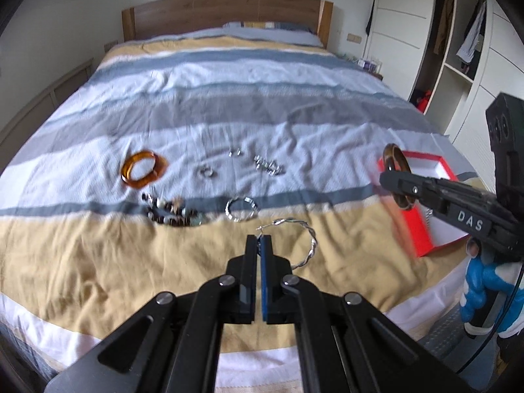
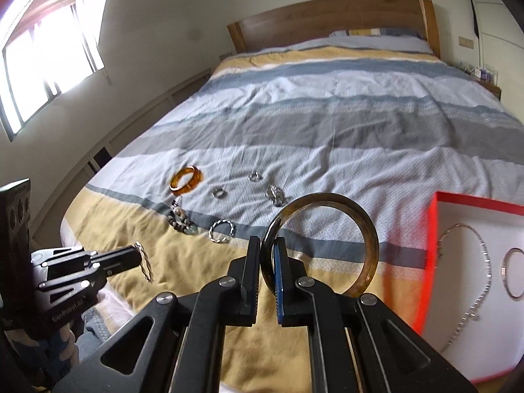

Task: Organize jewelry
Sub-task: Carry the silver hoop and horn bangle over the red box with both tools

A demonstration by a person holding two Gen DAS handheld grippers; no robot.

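Note:
My left gripper point(image 1: 259, 240) is shut on a twisted silver hoop point(image 1: 308, 245) and holds it above the bed; it shows in the right wrist view point(image 2: 134, 255) too. My right gripper point(image 2: 269, 245) is shut on a dark brown bangle point(image 2: 366, 232), held up left of the red box point(image 2: 432, 229). The box holds a silver chain point(image 2: 481, 262) and a thin ring bangle point(image 2: 511, 275). On the bedspread lie an amber bangle point(image 1: 144, 172), a bead bracelet point(image 1: 173, 214), a silver twisted bracelet point(image 1: 241, 209), small rings point(image 1: 207, 172) and a silver chain clump point(image 1: 270, 165).
The striped bedspread point(image 1: 229, 104) covers the whole bed, with a wooden headboard point(image 1: 226, 13) at the far end. A wardrobe with open shelves point(image 1: 458, 32) stands on the right. A window point(image 2: 42, 59) is on the left wall.

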